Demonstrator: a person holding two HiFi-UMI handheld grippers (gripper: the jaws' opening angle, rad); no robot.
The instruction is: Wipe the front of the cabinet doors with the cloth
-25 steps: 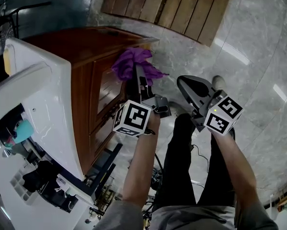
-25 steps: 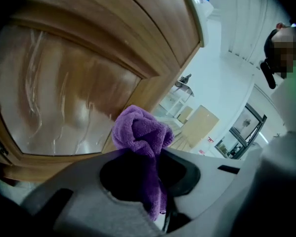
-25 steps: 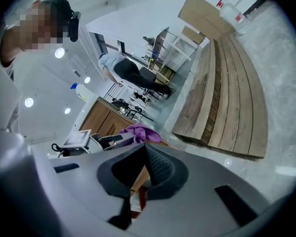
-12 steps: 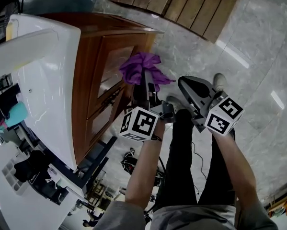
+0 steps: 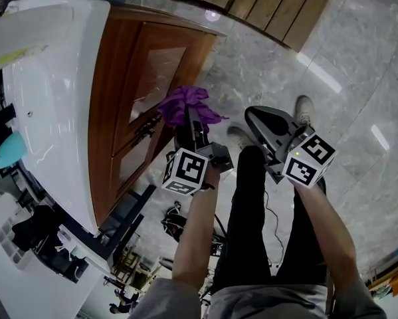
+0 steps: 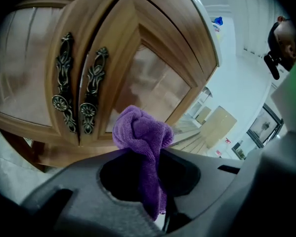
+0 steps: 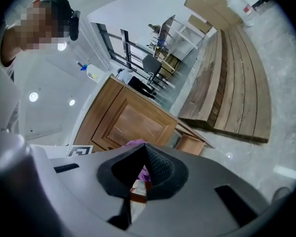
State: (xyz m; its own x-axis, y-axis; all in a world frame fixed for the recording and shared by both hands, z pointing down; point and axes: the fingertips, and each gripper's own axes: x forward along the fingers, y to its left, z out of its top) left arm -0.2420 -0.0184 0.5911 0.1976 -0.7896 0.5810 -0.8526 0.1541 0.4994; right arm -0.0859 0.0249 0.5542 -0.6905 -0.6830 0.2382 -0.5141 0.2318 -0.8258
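A purple cloth (image 5: 184, 105) is bunched between the jaws of my left gripper (image 5: 191, 121), which is shut on it. It hangs just in front of the wooden cabinet doors (image 5: 152, 78), near their dark ornate handles (image 5: 147, 126); whether it touches the wood is unclear. In the left gripper view the cloth (image 6: 142, 135) sticks up from the left gripper (image 6: 148, 158), with both handles (image 6: 76, 90) up to its left. My right gripper (image 5: 255, 117) is held off to the right over the floor, shut and empty. In its own view the right gripper (image 7: 145, 152) faces the cabinet (image 7: 133, 120).
A white countertop (image 5: 46, 98) tops the cabinet on the left. A slatted wooden panel (image 5: 265, 5) lies on the marble floor beyond. The person's dark trouser legs and a shoe (image 5: 303, 108) are below the grippers. Cluttered shelving (image 5: 46, 244) sits at lower left.
The left gripper and cloth have moved along the cabinet front, from near its far corner to beside the handles. The right gripper has stayed about where it was.
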